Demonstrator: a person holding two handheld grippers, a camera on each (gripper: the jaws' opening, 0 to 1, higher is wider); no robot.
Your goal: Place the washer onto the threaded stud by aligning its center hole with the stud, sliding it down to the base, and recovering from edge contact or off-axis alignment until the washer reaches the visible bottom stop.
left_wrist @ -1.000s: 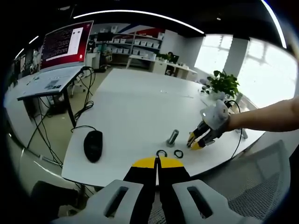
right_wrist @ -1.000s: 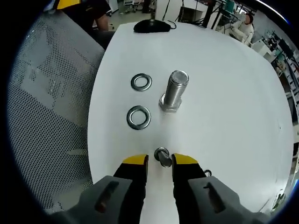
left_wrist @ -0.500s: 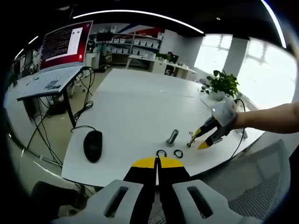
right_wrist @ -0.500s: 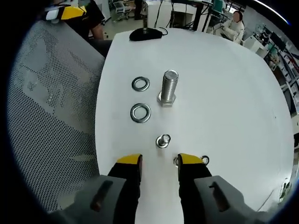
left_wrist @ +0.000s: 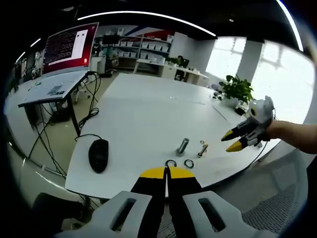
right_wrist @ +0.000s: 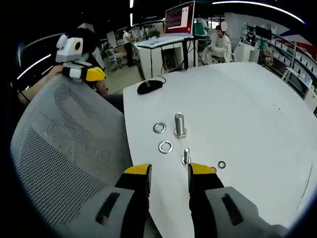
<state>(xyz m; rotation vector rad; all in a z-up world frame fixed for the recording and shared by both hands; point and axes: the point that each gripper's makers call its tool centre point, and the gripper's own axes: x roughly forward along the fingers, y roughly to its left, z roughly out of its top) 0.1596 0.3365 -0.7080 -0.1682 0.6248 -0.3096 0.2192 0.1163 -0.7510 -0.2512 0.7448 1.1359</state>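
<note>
A large threaded bolt [right_wrist: 179, 124] stands head-down on the white table [right_wrist: 247, 99]. Two steel washers [right_wrist: 159, 128] [right_wrist: 165, 147] lie flat to its left. A smaller bolt [right_wrist: 186, 156] stands just beyond my right gripper [right_wrist: 168, 171], which is open, empty and lifted off the table. In the left gripper view the large bolt [left_wrist: 183, 146], the small bolt [left_wrist: 202, 148] and the two washers [left_wrist: 171, 162] [left_wrist: 189, 163] sit near the table's near edge. There the right gripper [left_wrist: 229, 141] hovers open to their right. My left gripper [left_wrist: 167, 171] is shut, low and short of the table.
A black mouse [left_wrist: 98, 154] lies left of the parts, with cables trailing off the edge. A tiny ring [right_wrist: 221, 164] lies right of the small bolt. A grey mesh chair [right_wrist: 64, 148] is beside the table edge. A desk with a monitor [left_wrist: 67, 47] stands behind.
My right gripper opened, left the small bolt standing on the table, and drew back and up, away from the parts. My left gripper stayed still.
</note>
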